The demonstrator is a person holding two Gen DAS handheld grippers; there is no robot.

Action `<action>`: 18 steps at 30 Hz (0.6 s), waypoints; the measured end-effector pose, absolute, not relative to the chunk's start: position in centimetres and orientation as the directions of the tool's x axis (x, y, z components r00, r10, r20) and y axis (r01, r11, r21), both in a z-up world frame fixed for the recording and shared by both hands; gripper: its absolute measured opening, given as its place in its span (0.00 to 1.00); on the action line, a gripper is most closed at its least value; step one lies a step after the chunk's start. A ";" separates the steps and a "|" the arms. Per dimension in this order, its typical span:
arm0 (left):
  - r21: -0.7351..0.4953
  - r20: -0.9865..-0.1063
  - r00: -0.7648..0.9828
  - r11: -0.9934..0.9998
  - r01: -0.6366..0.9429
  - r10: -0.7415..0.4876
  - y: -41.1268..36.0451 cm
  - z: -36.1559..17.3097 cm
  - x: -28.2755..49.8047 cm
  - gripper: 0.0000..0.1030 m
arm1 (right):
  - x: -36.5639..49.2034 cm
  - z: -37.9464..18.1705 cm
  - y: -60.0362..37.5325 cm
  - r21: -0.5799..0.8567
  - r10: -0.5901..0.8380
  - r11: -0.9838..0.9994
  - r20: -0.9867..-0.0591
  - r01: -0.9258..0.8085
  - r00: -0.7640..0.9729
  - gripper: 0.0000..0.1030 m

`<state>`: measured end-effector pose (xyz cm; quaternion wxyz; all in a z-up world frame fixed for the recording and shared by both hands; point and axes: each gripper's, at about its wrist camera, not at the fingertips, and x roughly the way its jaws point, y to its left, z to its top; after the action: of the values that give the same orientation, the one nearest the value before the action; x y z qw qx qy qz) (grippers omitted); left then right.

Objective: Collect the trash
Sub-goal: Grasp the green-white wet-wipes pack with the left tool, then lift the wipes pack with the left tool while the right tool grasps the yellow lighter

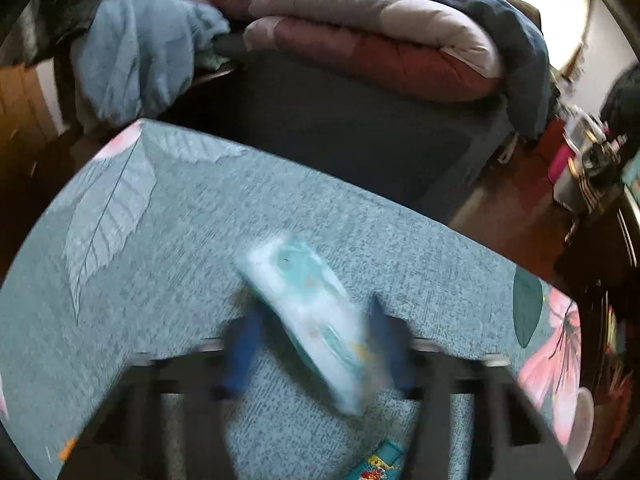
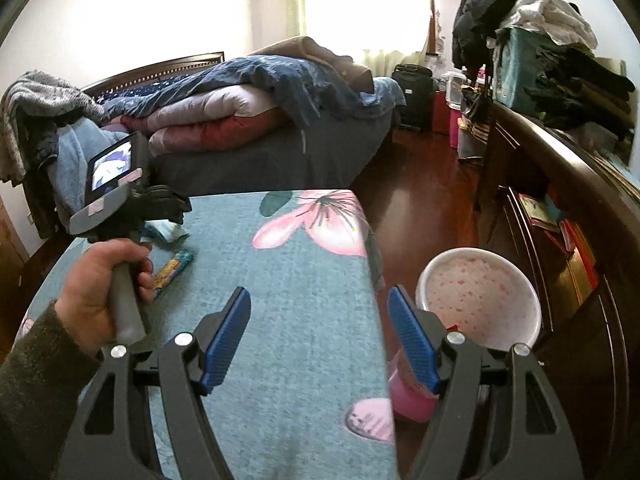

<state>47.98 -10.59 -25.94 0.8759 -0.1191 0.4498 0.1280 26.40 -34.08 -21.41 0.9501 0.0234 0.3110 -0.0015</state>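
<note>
Left gripper (image 1: 312,344) tilted down, pads either side of wipes packet (image 1: 308,316), right gripper (image 2: 320,336) agape, empty.

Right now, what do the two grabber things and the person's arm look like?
The right gripper has black forked arms with silver screws and blue ribbed pads. The left gripper looks the same but blurry: black frame, blue fingers. From the right wrist view, it has a grey handle and a small screen. The person's sleeve is dark olive knit.

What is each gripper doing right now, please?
Left gripper: jaws around the pale wrapper; too blurred to tell whether it is gripped.
Right gripper: open, holding nothing.
</note>
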 end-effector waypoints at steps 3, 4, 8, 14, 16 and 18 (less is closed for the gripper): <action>-0.129 -0.820 0.569 0.947 -0.295 0.065 -9.8 -26.1 47.5 0.27 | 26.9 -21.3 -32.6 0.030 0.021 1.000 -0.594 -0.003 0.804 0.70; -0.143 -0.821 0.569 0.949 -0.281 0.045 -9.4 -26.0 47.2 0.26 | 27.2 -21.4 -31.9 0.027 0.028 1.000 -0.599 -0.015 0.800 0.70; -0.176 -0.795 0.607 0.956 -0.236 0.004 -6.7 -24.6 44.4 0.26 | 28.4 -21.5 -29.1 0.032 0.070 0.997 -0.621 -0.063 0.781 0.70; -0.156 -0.748 0.664 0.966 -0.205 0.019 -2.7 -22.0 41.3 0.26 | 31.8 -23.1 -23.4 0.032 0.115 0.991 -0.676 -0.127 0.728 0.70; -0.146 -0.731 0.682 0.970 -0.196 0.028 -1.3 -21.3 40.1 0.26 | 33.1 -23.8 -21.7 0.045 0.126 0.990 -0.697 -0.133 0.706 0.70; -0.143 -0.714 0.699 0.972 -0.188 0.031 -0.1 -20.6 39.2 0.26 | 34.3 -24.5 -20.0 0.045 0.123 0.990 -0.710 -0.130 0.693 0.70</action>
<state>39.15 -0.07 -20.61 0.9159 -0.1029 0.3833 0.0598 34.33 -20.00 -24.46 0.9201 -0.0045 0.3856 0.0689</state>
